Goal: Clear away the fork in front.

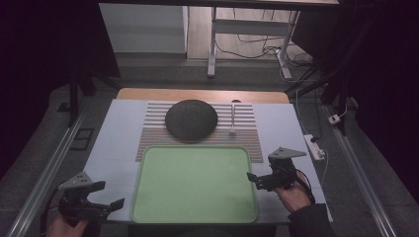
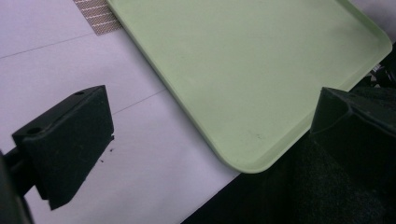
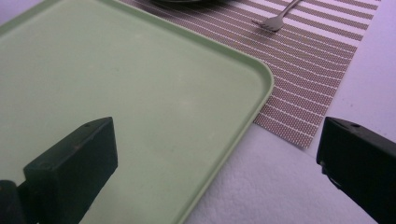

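In the high view the left gripper (image 1: 102, 195) sat in the lower left of the frame, held by a hand (image 1: 63, 227) at the bottom edge. Its two black jaws stood spread wide with nothing between them, pointing right toward the lower left corner of the light green tray (image 1: 193, 183). In the left gripper view the same jaws rose far apart from the bottom corners of the frame, clear of the tray's rounded corner (image 2: 254, 163), which lay between them over the white table cover (image 2: 140, 154).

The tray filled the lower centre of the high view, bare of any load. Just above it a brown-and-white striped placemat (image 1: 153, 123) lay across the middle of the frame, its lower edge tucked under the tray's top rim. A dark round plate (image 1: 191, 119) rested on the placemat, and to the right of it a silver fork (image 1: 232, 118) lay on the stripes, apart from the plate.

The right gripper (image 1: 258, 178) was in the lower right of the high view, held by a hand (image 1: 292, 196) with a dark sleeve. Its jaws were also spread open and gripped nothing, their tips at the tray's right rim. In the right gripper view one jaw hung over the tray's green surface (image 3: 121, 84) at lower left and the other over the white cover at far right, with the fork (image 3: 275, 19) near the top of the frame.

No brand, label or writing could be read on any of these things.
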`<state>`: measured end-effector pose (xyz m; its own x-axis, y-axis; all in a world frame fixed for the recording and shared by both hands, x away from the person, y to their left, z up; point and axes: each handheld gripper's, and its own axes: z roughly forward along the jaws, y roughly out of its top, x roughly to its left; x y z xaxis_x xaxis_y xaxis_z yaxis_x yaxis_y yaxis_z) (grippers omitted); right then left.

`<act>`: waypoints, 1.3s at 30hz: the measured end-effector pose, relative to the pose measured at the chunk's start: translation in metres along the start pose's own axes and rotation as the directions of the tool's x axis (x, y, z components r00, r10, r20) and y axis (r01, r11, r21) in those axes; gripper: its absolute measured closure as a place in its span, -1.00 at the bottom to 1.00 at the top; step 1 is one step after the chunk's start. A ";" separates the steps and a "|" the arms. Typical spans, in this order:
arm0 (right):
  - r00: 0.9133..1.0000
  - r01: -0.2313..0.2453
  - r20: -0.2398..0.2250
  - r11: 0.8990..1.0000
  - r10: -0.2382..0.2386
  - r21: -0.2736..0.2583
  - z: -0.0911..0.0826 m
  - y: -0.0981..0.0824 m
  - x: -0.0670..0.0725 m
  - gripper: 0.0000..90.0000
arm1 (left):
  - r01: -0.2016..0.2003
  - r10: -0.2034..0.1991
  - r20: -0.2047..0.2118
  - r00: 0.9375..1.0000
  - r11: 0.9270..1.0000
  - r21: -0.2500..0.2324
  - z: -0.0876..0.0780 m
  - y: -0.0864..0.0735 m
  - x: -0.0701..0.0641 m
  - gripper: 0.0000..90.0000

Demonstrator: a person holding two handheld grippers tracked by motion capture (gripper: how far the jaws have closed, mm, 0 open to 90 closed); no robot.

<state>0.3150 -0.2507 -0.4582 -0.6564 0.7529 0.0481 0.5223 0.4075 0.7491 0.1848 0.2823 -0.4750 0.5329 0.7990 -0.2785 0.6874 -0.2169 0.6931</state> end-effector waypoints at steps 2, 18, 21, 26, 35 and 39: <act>1.000 0.002 0.001 1.000 -0.002 0.005 0.004 0.002 -0.001 -1.00 | 0.002 -0.002 0.000 1.000 1.000 -0.002 0.000 0.000 0.000 -1.00; 0.996 0.028 0.078 0.998 -0.032 0.056 0.048 0.029 -0.018 -1.00 | 0.004 -0.004 0.001 1.000 1.000 -0.001 0.000 0.000 0.001 -1.00; 0.995 0.033 0.088 0.997 -0.039 0.063 0.053 0.033 -0.021 -1.00 | 0.003 -0.003 0.002 1.000 1.000 0.001 0.000 0.000 0.001 -1.00; 0.991 0.050 0.119 0.995 -0.059 0.083 0.066 0.042 -0.028 -1.00 | 0.005 -0.005 0.004 1.000 1.000 0.001 0.000 0.000 0.001 -1.00; 0.986 0.091 0.128 0.988 -0.107 0.127 0.100 0.058 -0.039 -1.00 | 0.007 -0.007 0.007 1.000 1.000 0.001 0.000 0.000 0.001 -1.00; 0.983 0.093 0.145 0.986 -0.112 0.136 0.108 0.062 -0.041 -1.00 | 0.008 -0.008 0.008 1.000 1.000 0.000 0.000 0.000 0.002 -1.00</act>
<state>0.4332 -0.2002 -0.4849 -0.6253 0.7691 -0.1325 0.5284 0.5422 0.6533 0.1858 0.2836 -0.4756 0.5313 0.7960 -0.2899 0.6921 -0.2104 0.6905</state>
